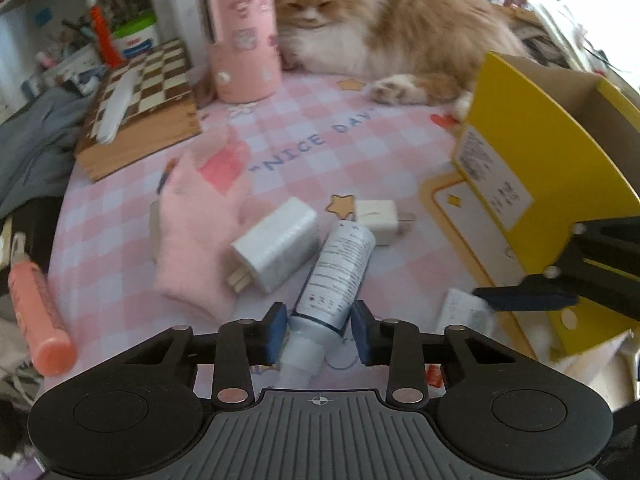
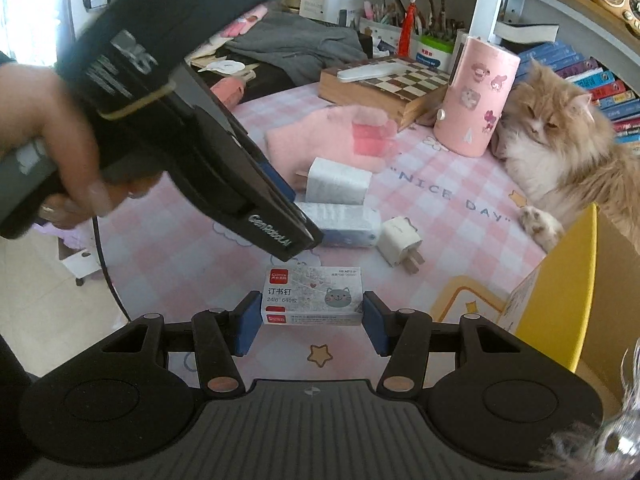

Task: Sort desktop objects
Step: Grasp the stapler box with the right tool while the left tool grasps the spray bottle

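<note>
Left tongs [image 1: 319, 330] squeeze the white bottle [image 1: 336, 276] lying on the desk [image 1: 400, 152] while right tongs [image 2: 311, 322] pinch the staple box [image 2: 314, 296], and the round bottle could slip out or bump the white charger [image 1: 276, 244].

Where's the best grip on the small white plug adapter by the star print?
Take the small white plug adapter across its cube body's two flat side faces, coming from above. Its prongs stick out sideways at one end, low over the mat, so avoid that end. It lies apart from the white bottle, leaving tong clearance.
</note>
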`<state>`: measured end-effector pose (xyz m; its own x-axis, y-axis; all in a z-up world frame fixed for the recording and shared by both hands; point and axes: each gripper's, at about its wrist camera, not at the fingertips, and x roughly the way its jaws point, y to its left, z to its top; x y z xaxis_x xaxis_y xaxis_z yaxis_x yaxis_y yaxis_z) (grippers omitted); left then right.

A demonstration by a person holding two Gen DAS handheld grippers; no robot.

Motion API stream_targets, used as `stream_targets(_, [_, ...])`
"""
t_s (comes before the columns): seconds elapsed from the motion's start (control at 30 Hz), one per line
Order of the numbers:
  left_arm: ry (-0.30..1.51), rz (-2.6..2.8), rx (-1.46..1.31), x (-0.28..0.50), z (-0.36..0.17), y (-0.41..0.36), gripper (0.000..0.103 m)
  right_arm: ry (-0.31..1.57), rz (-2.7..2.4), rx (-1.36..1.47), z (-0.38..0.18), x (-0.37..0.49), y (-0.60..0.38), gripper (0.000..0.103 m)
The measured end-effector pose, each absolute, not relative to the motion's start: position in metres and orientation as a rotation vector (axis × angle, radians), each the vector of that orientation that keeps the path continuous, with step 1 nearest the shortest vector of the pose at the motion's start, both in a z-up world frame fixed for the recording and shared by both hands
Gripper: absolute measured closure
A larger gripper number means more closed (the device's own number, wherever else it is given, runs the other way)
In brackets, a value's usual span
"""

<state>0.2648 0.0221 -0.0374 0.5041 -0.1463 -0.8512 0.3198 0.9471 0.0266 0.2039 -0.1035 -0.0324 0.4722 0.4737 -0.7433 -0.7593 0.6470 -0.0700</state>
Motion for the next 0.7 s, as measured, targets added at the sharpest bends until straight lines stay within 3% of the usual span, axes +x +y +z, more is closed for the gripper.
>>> stream_targets(0.27, [0.999, -0.302, 0.233, 0.284, -0.048, 0.011, 0.064, 0.762, 0.798, -0.432, -0.034, 0.198, -0.099, 0.052])
stream_targets(0.7, [0.992, -0.328, 0.190, 0.284, -0.057, 0.015, 0.072, 0.768, 0.767, -0.440, -0.037, 0.199, -0.097, 0.052])
